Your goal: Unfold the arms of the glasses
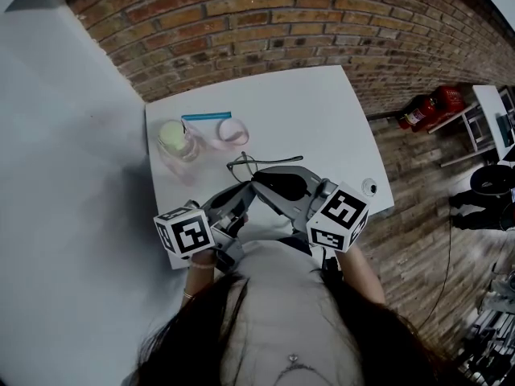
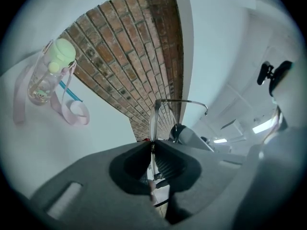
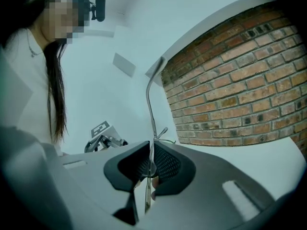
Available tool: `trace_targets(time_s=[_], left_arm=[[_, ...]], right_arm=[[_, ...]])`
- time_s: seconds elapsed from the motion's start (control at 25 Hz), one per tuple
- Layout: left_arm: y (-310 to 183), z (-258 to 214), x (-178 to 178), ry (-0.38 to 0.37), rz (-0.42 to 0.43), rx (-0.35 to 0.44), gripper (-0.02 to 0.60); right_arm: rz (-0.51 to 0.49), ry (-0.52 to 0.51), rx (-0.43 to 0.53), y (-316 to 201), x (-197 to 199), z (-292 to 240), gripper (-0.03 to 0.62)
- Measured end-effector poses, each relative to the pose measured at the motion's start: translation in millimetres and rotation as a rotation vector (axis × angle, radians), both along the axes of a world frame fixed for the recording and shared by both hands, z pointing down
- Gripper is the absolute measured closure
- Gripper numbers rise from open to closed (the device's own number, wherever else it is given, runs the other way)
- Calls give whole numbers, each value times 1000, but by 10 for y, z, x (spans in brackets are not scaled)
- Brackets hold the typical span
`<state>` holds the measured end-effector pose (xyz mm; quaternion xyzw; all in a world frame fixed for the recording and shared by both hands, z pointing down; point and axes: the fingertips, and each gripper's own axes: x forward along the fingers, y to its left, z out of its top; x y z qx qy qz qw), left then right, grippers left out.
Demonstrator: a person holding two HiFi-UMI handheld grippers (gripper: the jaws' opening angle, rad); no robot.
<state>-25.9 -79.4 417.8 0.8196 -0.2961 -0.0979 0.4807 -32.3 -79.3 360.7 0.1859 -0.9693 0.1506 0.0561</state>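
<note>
Thin dark wire-frame glasses (image 1: 244, 166) are held just above the white table (image 1: 322, 119), with one arm (image 1: 283, 160) stretched out to the right. My left gripper (image 1: 244, 191) comes in from the lower left, my right gripper (image 1: 264, 178) from the lower right, and they meet at the frame. In the left gripper view the jaws are shut on the glasses' thin metal (image 2: 153, 128), with one arm (image 2: 184, 101) bending off to the right. In the right gripper view the jaws are shut on a slim arm (image 3: 151, 99) that rises straight up.
A clear bottle with a pale green cap (image 1: 178, 140), a pink strap (image 1: 231, 131) and a blue stick (image 1: 206, 116) lie at the table's far left. A small white round object (image 1: 369, 186) sits near the right edge. Brick wall behind; a red extinguisher (image 1: 426, 109) on the floor.
</note>
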Motion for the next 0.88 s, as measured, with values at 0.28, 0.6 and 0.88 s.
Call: trace_targets(time_s=[0.28, 0.6, 0.88], left_arm=[[-9, 10, -49, 50, -14, -32, 560], [-26, 51, -96, 93, -32, -68, 560], [-26, 84, -143, 138, -62, -122, 560]], right_arm=[[9, -13, 17, 8, 24, -68, 562], [19, -24, 32, -2, 50, -110, 563], [13, -32, 40, 7, 48, -153, 563]])
